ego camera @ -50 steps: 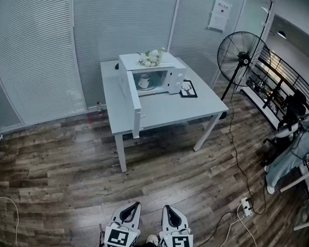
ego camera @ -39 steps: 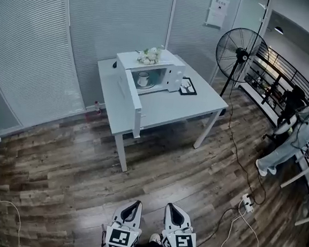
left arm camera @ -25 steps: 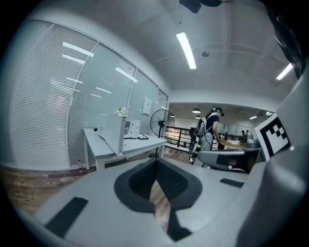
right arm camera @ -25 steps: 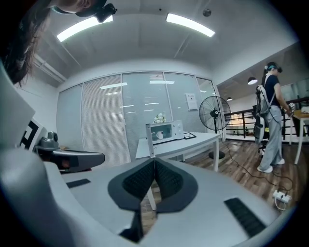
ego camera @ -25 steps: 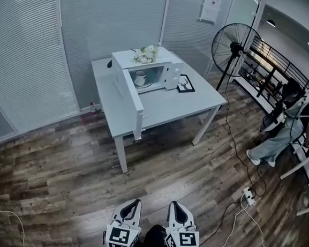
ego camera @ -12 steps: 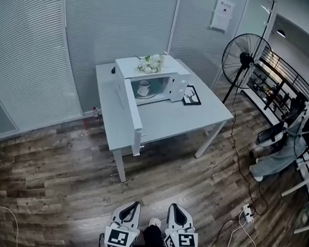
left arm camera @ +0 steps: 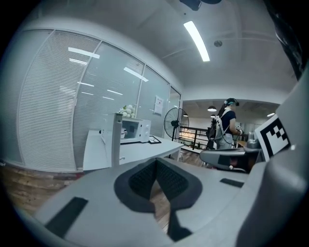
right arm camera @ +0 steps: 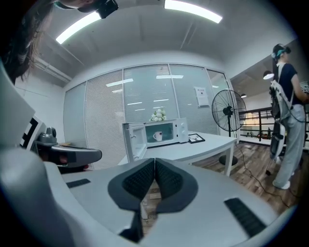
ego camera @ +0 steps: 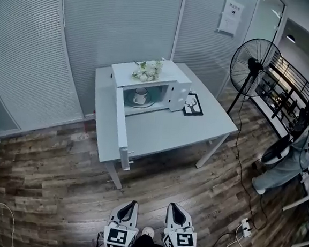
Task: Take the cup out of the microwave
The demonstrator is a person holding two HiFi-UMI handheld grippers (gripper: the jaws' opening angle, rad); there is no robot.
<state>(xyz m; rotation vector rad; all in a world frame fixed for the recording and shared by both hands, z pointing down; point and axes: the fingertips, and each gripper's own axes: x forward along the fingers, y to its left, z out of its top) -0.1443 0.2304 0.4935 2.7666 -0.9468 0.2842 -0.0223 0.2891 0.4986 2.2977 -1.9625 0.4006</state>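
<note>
The microwave (ego camera: 175, 80) stands at the tabletop's (ego camera: 167, 128) back edge, its door (ego camera: 121, 124) open and the cup (ego camera: 141, 96) inside — nothing removed yet. The left gripper (ego camera: 131, 205) and right gripper (ego camera: 171, 208), jaws together and empty, are well short of the table — approach and grasp remain.

cup (ego camera: 140, 95): white, upright, inside microwave (ego camera: 172, 73) | microwave: white, door swung wide open, standing on table (ego camera: 165, 127)
</note>
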